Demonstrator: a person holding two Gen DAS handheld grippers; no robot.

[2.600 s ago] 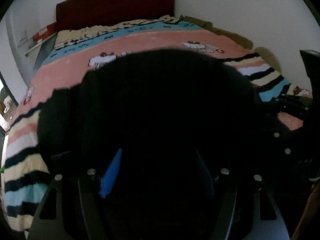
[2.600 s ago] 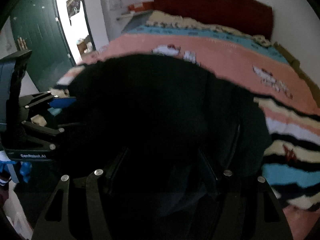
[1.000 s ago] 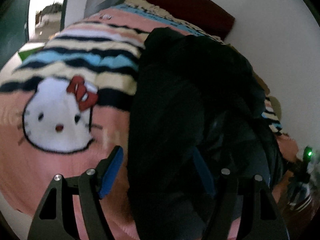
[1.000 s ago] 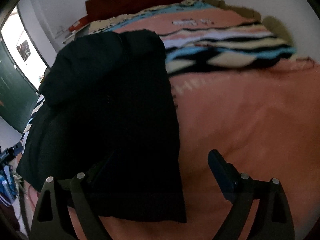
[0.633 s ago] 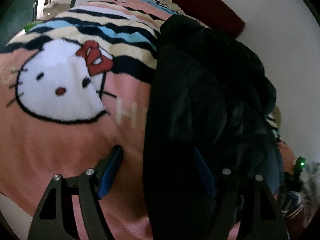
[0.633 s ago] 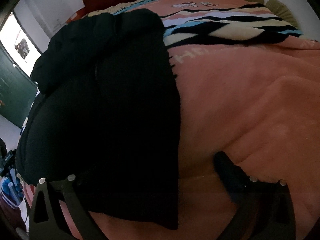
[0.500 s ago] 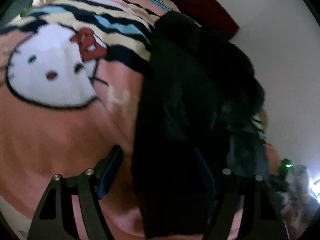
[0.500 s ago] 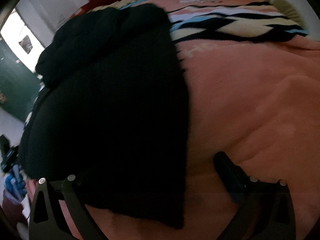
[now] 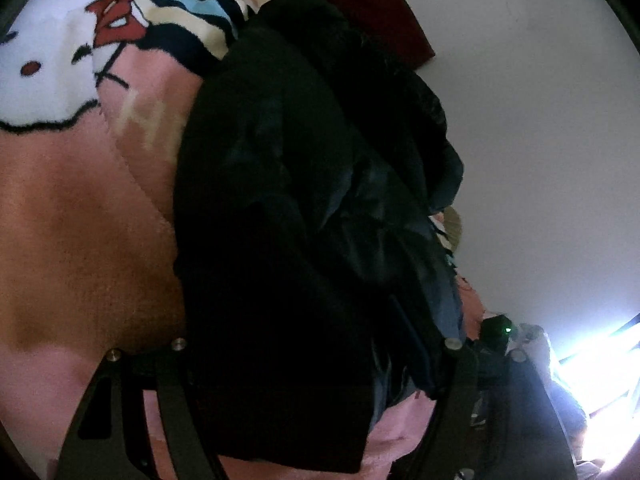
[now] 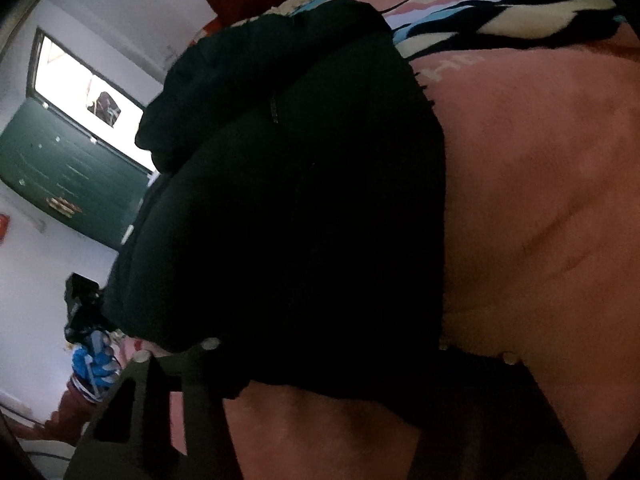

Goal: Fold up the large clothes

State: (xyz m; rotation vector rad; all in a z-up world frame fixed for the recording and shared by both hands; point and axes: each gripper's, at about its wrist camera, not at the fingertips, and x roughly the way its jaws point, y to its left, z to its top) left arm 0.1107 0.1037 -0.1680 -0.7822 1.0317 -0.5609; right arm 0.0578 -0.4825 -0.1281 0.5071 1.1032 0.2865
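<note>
A bed, covered by a pink blanket printed with a white cartoon cat face and black, cream and blue stripes, is filling most of both views. A dark red headboard is standing at its far end against a white wall. In the right wrist view a green door with a bright pane above it is showing off to the left.

A large black jacket is lying lengthwise on the blanket, bulky and partly folded, with a shinier lining showing along one side in the left wrist view. In the right wrist view the same jacket is covering the left half of the bed, its near hem hanging over the blanket's edge.

The left gripper is sitting with its fingers spread wide, the jacket's near end lying between them; whether the pads are pressing on the cloth I cannot tell, since the cloth is hiding them. The right gripper is closing its fingers, with the jacket's near hem between them; the tips are buried in dark fabric, so a firm grasp cannot be told.
</note>
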